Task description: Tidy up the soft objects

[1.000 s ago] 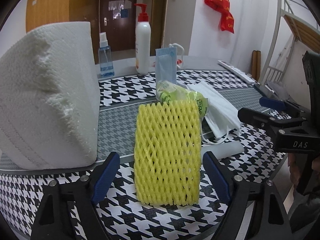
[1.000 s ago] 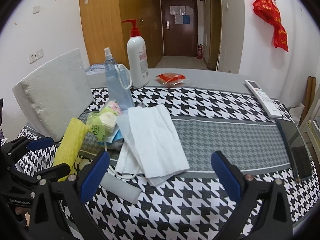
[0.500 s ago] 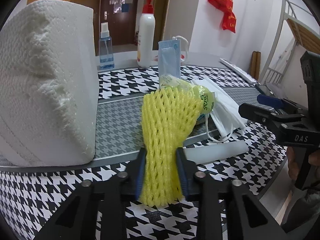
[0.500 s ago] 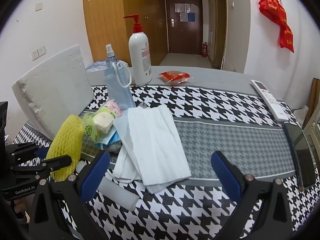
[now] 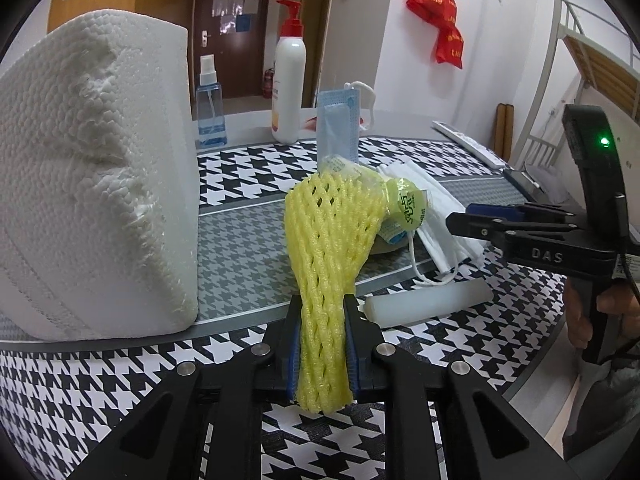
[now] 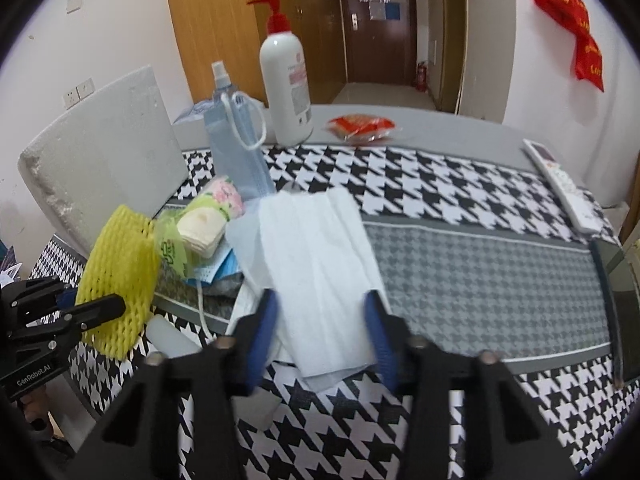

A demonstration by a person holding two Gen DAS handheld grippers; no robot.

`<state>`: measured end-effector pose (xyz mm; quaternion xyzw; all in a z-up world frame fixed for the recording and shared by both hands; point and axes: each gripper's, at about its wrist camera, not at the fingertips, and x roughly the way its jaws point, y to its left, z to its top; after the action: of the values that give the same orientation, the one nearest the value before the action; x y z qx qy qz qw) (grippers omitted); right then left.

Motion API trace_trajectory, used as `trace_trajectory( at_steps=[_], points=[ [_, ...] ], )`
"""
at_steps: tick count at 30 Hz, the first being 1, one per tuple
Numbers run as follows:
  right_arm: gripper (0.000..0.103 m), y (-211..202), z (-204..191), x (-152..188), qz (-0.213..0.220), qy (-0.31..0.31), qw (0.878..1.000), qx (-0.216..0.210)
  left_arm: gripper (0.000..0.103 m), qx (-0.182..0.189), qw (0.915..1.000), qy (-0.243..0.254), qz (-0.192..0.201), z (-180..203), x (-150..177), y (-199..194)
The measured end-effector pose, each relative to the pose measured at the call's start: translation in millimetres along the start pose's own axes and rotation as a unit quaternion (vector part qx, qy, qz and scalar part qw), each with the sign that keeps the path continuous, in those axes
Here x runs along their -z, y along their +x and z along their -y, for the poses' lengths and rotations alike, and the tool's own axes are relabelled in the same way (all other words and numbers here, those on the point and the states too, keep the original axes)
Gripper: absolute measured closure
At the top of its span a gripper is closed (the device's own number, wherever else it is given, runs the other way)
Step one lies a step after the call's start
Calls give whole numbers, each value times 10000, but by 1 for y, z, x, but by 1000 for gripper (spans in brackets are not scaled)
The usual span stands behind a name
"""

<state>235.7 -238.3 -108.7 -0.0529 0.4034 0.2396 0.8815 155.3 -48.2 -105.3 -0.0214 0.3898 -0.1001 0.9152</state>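
My left gripper (image 5: 322, 344) is shut on a yellow foam net sleeve (image 5: 328, 264) and pinches its lower end; the sleeve stands up above the houndstooth table. It also shows in the right wrist view (image 6: 120, 276), held by the left gripper (image 6: 80, 316). My right gripper (image 6: 322, 332) is open, its fingers on either side of a stack of white face masks (image 6: 316, 272), which also shows in the left wrist view (image 5: 432, 216). A green packet of cotton pads (image 6: 192, 236) and a blue mask pack (image 6: 236, 152) lie behind.
A big white foam block (image 5: 92, 184) stands at the left. A pump bottle (image 6: 286, 80), a spray bottle (image 5: 210, 108), a red packet (image 6: 360, 128), a remote (image 6: 564, 184) and a phone (image 6: 616, 300) are on the table. A white foam strip (image 5: 428, 304) lies near the front edge.
My left gripper closed on the yellow sleeve and lifted it upright. My right gripper moved forward to the white masks and its jaws narrowed around them.
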Motion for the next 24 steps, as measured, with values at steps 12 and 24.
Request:
trace_trajectory(
  at_steps=[12,24],
  points=[
    [92,1,12,6,-62,238,9996,137,83,84,9999,-15,61,-3,4,-7],
    [92,-49,10,3,665,154,9971,330,84,66,9993,36,368,-2,4,-26]
  ],
)
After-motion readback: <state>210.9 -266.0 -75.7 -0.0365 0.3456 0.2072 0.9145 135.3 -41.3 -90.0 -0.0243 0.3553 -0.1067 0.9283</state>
